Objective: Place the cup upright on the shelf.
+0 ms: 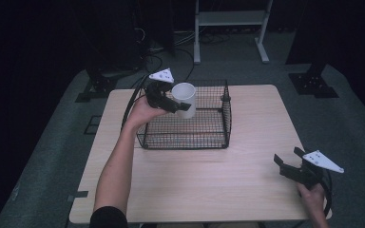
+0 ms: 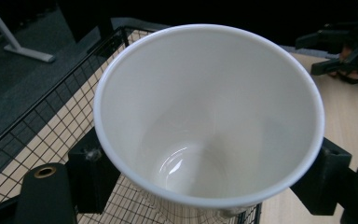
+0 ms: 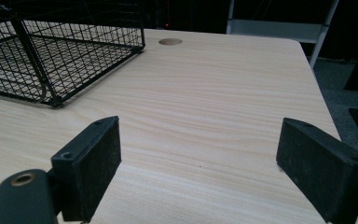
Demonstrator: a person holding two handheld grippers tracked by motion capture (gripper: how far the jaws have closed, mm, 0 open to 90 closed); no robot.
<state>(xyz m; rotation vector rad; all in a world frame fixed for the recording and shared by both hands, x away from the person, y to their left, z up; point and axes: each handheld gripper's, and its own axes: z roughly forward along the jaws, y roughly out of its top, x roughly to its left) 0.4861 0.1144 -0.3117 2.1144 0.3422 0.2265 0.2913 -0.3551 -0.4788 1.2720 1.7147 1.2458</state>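
Cup sits clamped between the jaws of our left gripper, hanging upright over the near-left part of the basket. We judge the placing step is under way: next we lower it to the mesh floor and let go. Our right gripper waits wide open, empty, well apart.

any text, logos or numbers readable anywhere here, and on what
None can be read.
The white cup, seen from above with the left tool shut on it, shows a plain inside and plain wall.
The wire basket, the table and the grey plate on the right tool carry no print; the plate shows dark dots, not characters.
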